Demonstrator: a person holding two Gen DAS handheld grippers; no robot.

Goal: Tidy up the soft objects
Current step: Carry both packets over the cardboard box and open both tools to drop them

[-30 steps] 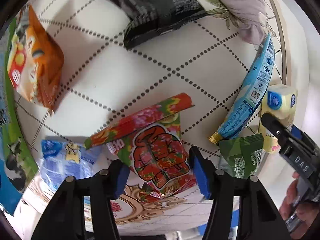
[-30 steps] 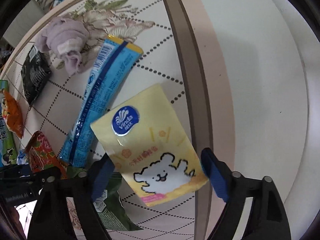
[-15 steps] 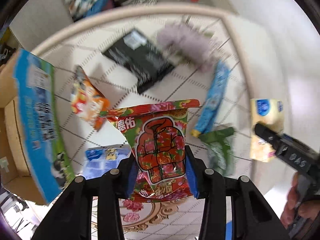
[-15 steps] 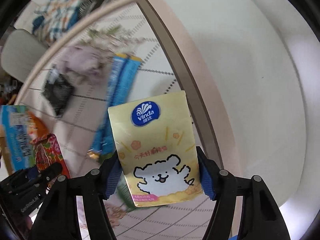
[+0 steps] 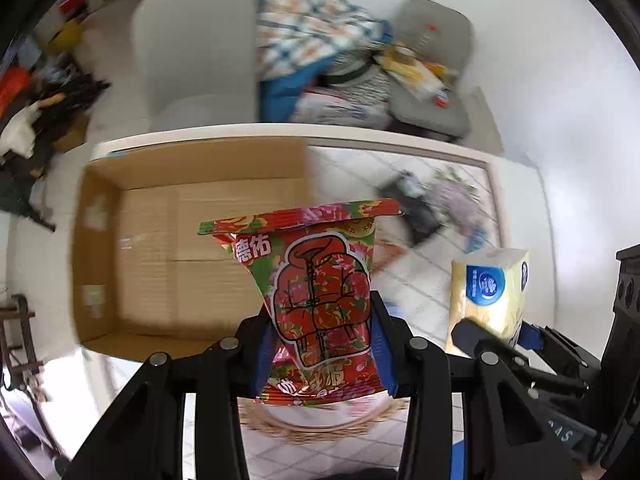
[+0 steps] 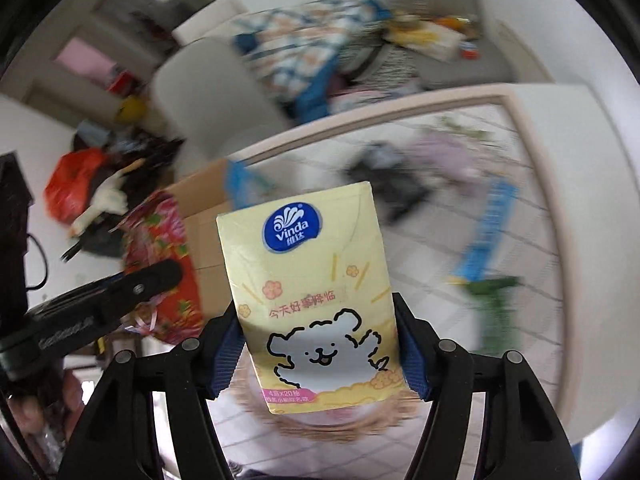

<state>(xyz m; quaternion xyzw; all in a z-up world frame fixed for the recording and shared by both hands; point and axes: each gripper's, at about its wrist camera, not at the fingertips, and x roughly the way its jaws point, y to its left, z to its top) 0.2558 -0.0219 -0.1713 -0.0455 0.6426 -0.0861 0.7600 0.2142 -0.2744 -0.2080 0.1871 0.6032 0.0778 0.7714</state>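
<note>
My left gripper [image 5: 320, 344] is shut on a red floral snack packet [image 5: 316, 288] and holds it in the air in front of an open cardboard box [image 5: 100, 240]. My right gripper [image 6: 320, 356] is shut on a yellow Vinda tissue pack [image 6: 308, 288], also lifted. The tissue pack also shows in the left wrist view [image 5: 488, 292], to the right of the packet. The red packet shows in the right wrist view [image 6: 160, 248] at the left, with the box [image 6: 204, 196] behind it.
On the tiled table [image 6: 440, 240] lie a black packet [image 6: 384, 176], a lilac cloth [image 6: 452, 156], a blue long packet [image 6: 488, 228] and a green packet [image 6: 496, 312], all blurred. Behind the table stand a white chair [image 5: 196, 60] and piled clothes [image 5: 320, 40].
Both grippers have lifted their packs off the table and swung left toward the cardboard box. The view has tilted up, and the box's inside now shows.
</note>
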